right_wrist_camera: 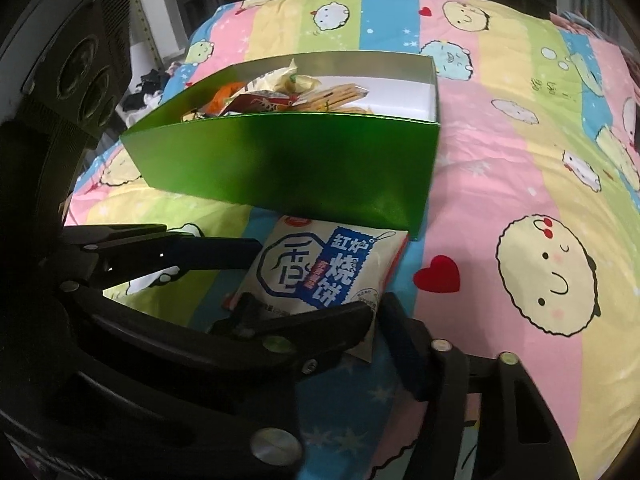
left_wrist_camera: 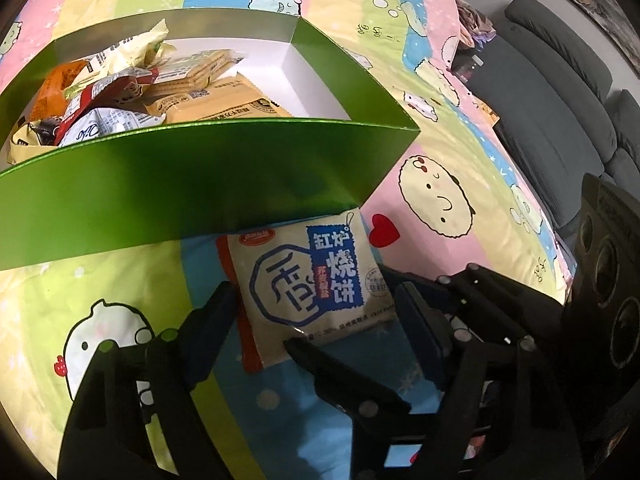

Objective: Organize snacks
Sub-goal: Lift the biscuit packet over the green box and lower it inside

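Note:
A white snack packet with blue Chinese print lies flat on the cartoon bedsheet, against the front wall of a green box. The box holds several snack packs. My left gripper is open, its fingers either side of the packet's near half. My right gripper is open too, its fingers over the near end of the same packet. The box shows in the right wrist view with snacks inside. The other gripper's body shows at each frame's edge.
The striped pastel bedsheet covers the whole surface. A grey sofa stands beyond the bed's right edge. Dark clutter lies on the floor past the bed's far left corner.

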A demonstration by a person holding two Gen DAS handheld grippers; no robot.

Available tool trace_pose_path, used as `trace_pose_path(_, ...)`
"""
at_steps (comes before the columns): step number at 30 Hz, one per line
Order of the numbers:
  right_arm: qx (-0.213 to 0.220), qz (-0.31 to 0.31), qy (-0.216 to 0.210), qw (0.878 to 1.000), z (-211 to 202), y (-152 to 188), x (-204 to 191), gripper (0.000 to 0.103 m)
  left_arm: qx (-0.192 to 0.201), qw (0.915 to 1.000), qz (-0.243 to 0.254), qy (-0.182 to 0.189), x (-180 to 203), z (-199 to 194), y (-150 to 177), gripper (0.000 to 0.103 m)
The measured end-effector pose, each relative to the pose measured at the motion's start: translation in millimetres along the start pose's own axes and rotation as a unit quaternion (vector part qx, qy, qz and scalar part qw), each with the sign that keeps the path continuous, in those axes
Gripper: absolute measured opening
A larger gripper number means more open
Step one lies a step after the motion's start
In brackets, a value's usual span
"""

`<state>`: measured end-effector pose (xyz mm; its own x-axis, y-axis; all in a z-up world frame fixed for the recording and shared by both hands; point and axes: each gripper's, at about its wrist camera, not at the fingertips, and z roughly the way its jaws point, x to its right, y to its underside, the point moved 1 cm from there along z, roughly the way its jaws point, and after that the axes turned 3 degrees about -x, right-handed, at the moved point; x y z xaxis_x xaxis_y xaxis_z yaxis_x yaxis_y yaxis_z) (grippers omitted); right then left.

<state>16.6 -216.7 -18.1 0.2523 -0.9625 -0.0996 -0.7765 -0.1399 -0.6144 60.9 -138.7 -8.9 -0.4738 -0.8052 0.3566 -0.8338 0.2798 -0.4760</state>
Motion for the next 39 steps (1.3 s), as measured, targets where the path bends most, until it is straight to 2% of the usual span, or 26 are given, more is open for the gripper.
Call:
trace_pose_path(2,0.0,-0.002,0.0,1.0,0.4,0.1,-0.2,0.057,0.001,1.0,0.003,0.0,1.7,0.8,-0.4,0.072)
trace_pose_path(3,0.002,-0.003,-0.001,1.0,0.3,0.1,-0.4,0.055,0.002,1.0,0.006,-0.002,2.8,1.1,-0.2,0.064)
trace_pose_path(13,0.011,-0.004,-0.006,1.0,-6.9,4.8,-5.7,0.053,0.008,0.9998,0.003,-0.016,5.3,-5.4,8.0,0.064)
trace_pose_path(15,0.017,-0.001,-0.007,1.0,-11.8,7.0,-7.9,0.045,0.008,0.9998,0.002,-0.02,5.8,-10.0,11.4,0.065)
trace_pose_path(26,0.038,-0.009,-0.012,0.999,-34.6,12.3,-24.7,0.045,0.033,0.9991,0.004,-0.026,14.4,-35.9,25.3,0.064)
trace_pose_path(39,0.096,-0.035,-0.006,0.995,-75.5,-6.6,-47.2,0.045,0.101,0.9936,0.021,-0.044,28.0,-90.4,20.5,0.064)
